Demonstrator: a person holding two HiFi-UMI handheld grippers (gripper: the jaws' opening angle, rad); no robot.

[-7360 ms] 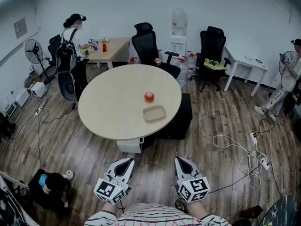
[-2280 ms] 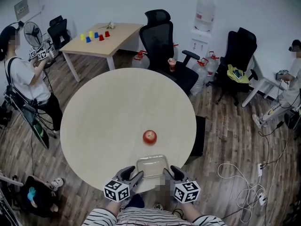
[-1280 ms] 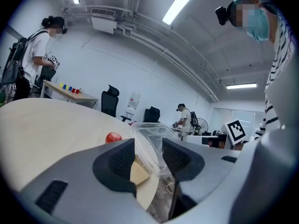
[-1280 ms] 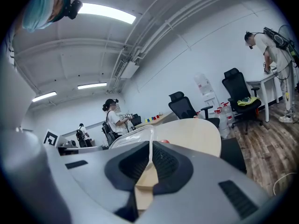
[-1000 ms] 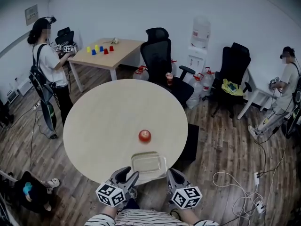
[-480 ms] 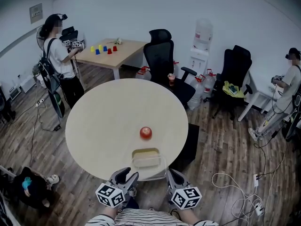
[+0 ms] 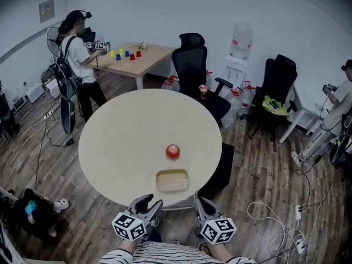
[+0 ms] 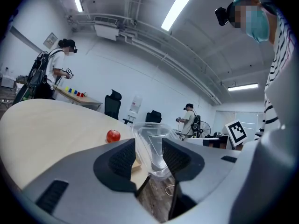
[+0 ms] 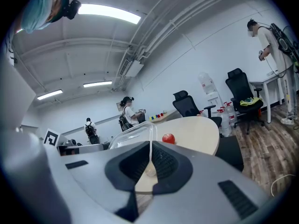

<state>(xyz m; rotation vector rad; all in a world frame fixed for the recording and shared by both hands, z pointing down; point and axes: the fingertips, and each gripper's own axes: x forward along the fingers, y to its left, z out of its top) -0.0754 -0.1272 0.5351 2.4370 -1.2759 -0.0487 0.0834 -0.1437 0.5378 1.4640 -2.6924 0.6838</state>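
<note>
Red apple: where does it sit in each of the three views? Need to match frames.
Head view: round red apple near the middle of the round beige table, just beyond the clear plastic container.
Left gripper view: left of centre at mid height, on the table.
Right gripper view: right of centre, on the table.
Shared landmark: the table, seen in all three.

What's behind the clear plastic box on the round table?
A red apple lies beyond the clear plastic box, apart from it, on the round table. The jaws cover only the box's near edge.
</note>
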